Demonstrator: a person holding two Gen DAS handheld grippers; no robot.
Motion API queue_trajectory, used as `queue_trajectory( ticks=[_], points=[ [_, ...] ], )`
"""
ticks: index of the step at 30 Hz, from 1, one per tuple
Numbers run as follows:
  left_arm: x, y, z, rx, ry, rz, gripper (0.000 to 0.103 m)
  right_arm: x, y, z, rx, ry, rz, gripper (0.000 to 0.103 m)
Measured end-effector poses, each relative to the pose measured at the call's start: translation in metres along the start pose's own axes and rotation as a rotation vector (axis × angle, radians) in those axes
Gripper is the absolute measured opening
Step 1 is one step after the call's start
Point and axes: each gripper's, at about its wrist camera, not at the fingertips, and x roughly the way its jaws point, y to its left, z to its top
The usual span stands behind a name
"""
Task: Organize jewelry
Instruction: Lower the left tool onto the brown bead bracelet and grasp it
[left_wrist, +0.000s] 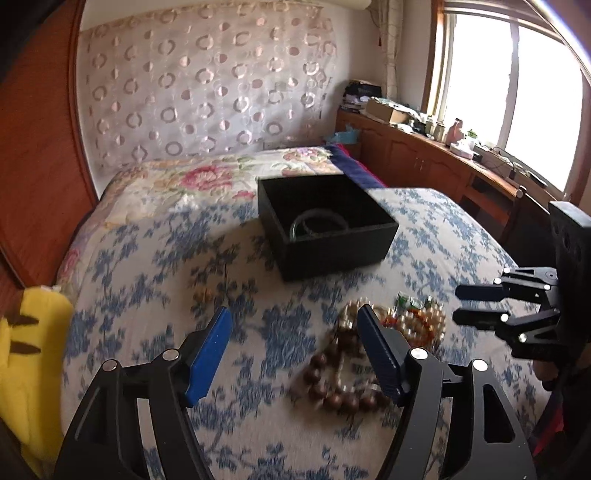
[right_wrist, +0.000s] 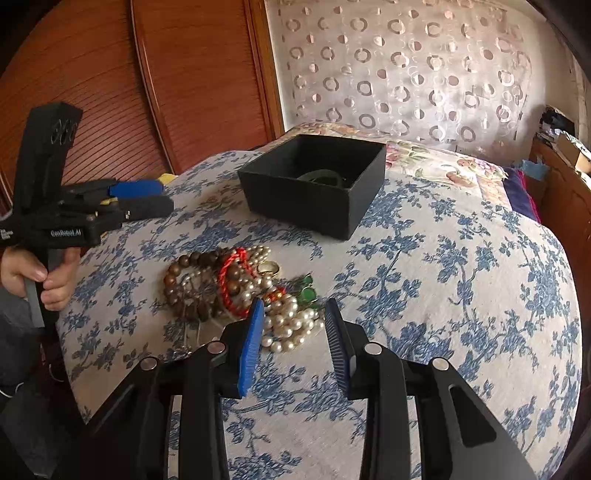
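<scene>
Tilting down: left gripper (left_wrist: 293, 325) | right gripper (right_wrist: 293, 314) over pearls (right_wrist: 288, 328)

Each hand-held gripper (right_wrist: 293, 341) is black, with blue ribbed pads (right_wrist: 251, 347) and round silver screws. The left hand-held gripper (right_wrist: 142, 201) carries small white lettering, perhaps a brand name.
</scene>
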Motion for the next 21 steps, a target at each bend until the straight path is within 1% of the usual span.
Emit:
queue_trajectory(
  ticks=[3,5,7,9,16,18,21],
  points=[
    [0.005,0.001,-0.012,0.002,0.032,-0.002,0.067,0.000,0.003,-0.003,0.002,0.004,-0.004,0.037],
    [0.009,0.001,-0.018,0.002,0.059,-0.018,0.066,0.000,0.005,-0.005,0.001,0.004,-0.006,0.037],
    [0.013,0.000,-0.024,-0.001,0.073,-0.031,0.061,0.000,0.008,-0.007,0.001,0.003,-0.003,0.037],
    [0.019,-0.002,-0.028,-0.004,0.093,-0.041,0.052,-0.001,0.011,-0.009,0.002,0.004,0.004,0.037],
    [0.033,-0.011,-0.035,0.004,0.135,-0.064,0.037,-0.003,0.022,-0.015,0.000,0.003,0.012,0.037],
    [0.036,-0.012,-0.036,0.006,0.142,-0.058,0.030,-0.005,0.026,-0.017,0.003,-0.001,0.022,0.037],
    [0.038,-0.011,-0.036,-0.002,0.142,-0.055,0.027,-0.006,0.032,-0.018,-0.005,-0.002,0.032,0.037]
  ],
)
